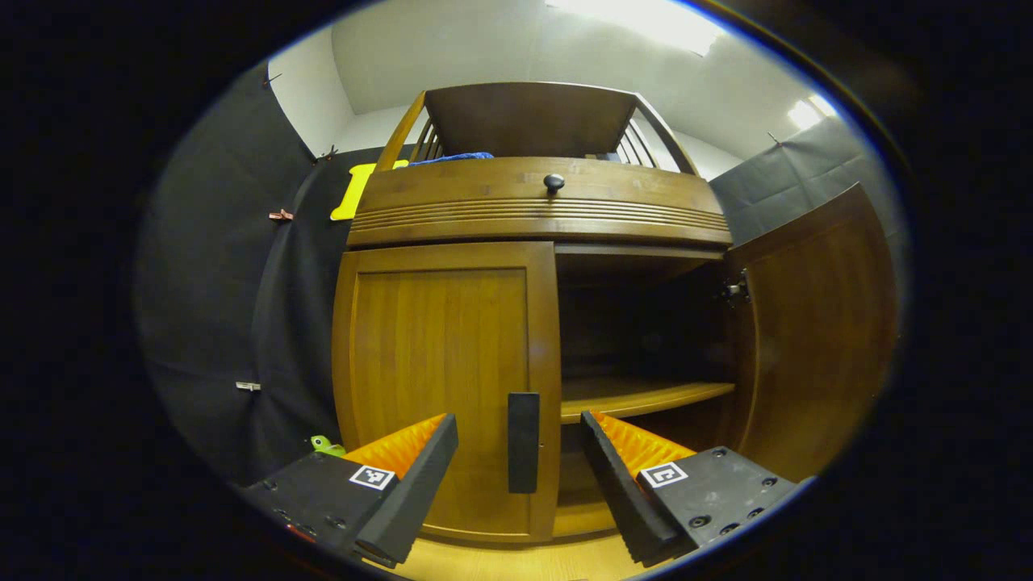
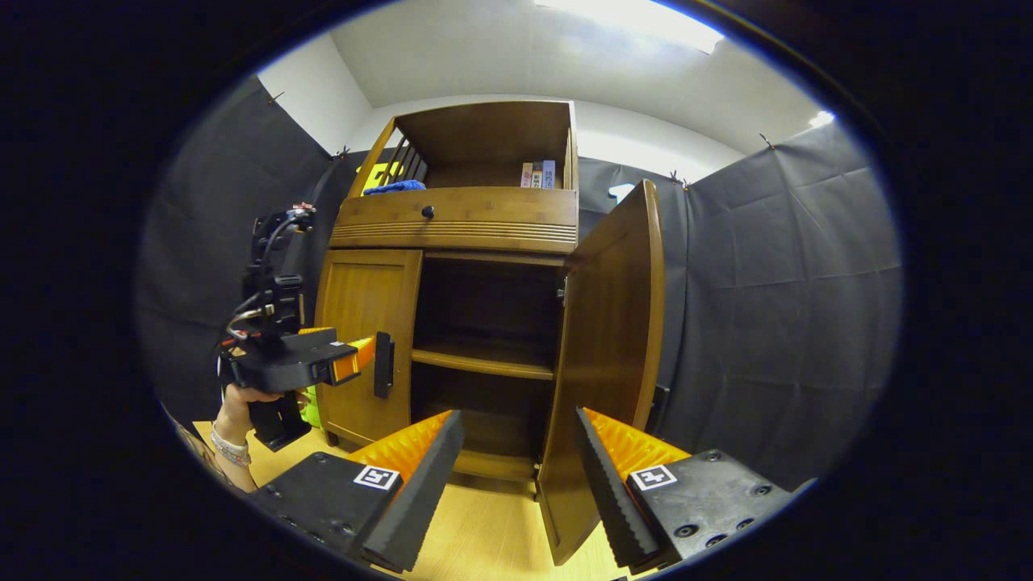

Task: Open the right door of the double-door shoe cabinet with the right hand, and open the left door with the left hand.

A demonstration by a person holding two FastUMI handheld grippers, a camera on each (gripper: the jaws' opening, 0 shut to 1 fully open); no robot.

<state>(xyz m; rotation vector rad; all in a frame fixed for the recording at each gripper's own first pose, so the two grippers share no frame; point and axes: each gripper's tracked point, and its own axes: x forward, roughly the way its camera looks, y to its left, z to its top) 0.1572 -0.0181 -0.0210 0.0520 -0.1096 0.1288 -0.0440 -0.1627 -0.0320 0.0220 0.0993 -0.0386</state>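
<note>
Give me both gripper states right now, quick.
Left gripper: open, holding nothing, fingers either side of the left door handle.
Right gripper: open, empty, facing the open right door.

This is a recording booth dressed as a bit of home, not a lived-in room. Black cloth (image 2: pixel 775 282) is clipped up as walls around a wooden shoe cabinet (image 2: pixel 452 323) standing on pale wood flooring (image 2: pixel 492 532), with plain white walls (image 2: pixel 646 137) and a bright ceiling light (image 2: pixel 637 20) above. A few books (image 2: pixel 538 174) sit on the cabinet's top shelf.
</note>
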